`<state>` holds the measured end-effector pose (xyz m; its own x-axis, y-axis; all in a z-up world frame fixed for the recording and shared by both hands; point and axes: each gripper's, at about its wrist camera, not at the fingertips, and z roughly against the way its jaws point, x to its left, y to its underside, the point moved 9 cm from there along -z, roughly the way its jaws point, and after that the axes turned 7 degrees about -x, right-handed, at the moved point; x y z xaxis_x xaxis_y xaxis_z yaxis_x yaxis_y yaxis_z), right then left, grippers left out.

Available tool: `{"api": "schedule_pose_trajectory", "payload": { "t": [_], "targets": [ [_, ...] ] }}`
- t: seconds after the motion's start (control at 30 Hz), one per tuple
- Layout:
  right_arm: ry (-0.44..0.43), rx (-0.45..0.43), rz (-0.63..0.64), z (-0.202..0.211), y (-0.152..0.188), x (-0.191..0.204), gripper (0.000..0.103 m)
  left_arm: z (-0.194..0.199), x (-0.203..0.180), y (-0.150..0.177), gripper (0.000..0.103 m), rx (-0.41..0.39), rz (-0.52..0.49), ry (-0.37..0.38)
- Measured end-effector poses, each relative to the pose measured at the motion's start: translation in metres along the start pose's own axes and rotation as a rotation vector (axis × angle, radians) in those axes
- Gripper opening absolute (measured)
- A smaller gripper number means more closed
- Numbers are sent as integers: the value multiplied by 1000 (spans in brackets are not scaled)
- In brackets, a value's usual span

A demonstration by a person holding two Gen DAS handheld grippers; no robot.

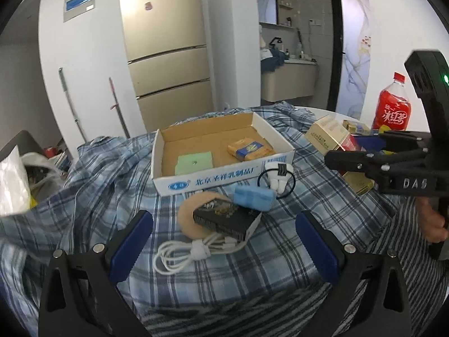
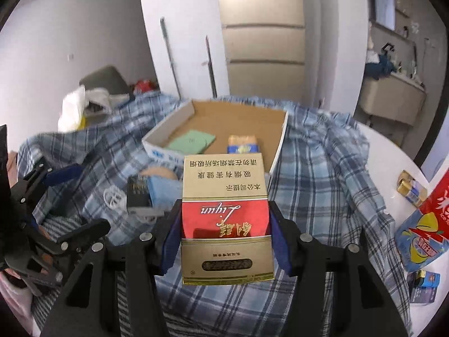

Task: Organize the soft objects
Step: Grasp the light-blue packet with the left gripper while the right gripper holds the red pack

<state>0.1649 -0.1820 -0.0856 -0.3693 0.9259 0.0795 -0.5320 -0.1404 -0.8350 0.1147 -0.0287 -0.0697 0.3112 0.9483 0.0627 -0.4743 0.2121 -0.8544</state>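
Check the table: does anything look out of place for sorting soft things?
Yes. The right gripper is clamped on a rigid red-and-gold cigarette carton, not soft. The blue sponge lies outside the cardboard tray.

Open left tongs (image 1: 223, 248) above white cable (image 1: 193, 251)

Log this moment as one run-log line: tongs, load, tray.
left tongs: open, empty, over cable bundle | right tongs: shut on cigarette carton | cardboard tray: holds green pad, yellow pack
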Motion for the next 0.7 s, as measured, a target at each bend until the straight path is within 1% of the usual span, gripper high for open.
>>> {"api": "schedule_pose_trajectory", "payload": {
  "t": [0.07, 0.13, 0.17, 0.2, 0.3, 0.37, 0.53, 0.7],
  "targets": [
    [17, -40, 3, 1, -1, -2, 55, -2, -3, -5, 103, 4, -2, 37],
    [37, -68, 7, 0, -2, -6, 55, -6, -6, -10, 97, 12, -6, 63],
    [40, -80, 5, 1, -1, -9, 55, -9, -8, -11, 90, 20, -8, 71],
    [43, -93, 1, 1, -2, -11, 55, -12, -10, -11, 85, 34, -15, 82],
    [32, -117, -26, 2, -3, -18, 55, -22, -16, -10, 79, 69, -69, 92],
    [9, -127, -49, 4, -4, -22, 55, -30, -22, -8, 79, 91, -95, 104],
    [17, -122, -60, 5, -2, -29, 55, -54, -28, -3, 79, 133, -114, 115],
    [9, -114, -61, 4, 0, -29, 55, -73, -30, 0, 79, 170, -73, 146]
  ]
}}
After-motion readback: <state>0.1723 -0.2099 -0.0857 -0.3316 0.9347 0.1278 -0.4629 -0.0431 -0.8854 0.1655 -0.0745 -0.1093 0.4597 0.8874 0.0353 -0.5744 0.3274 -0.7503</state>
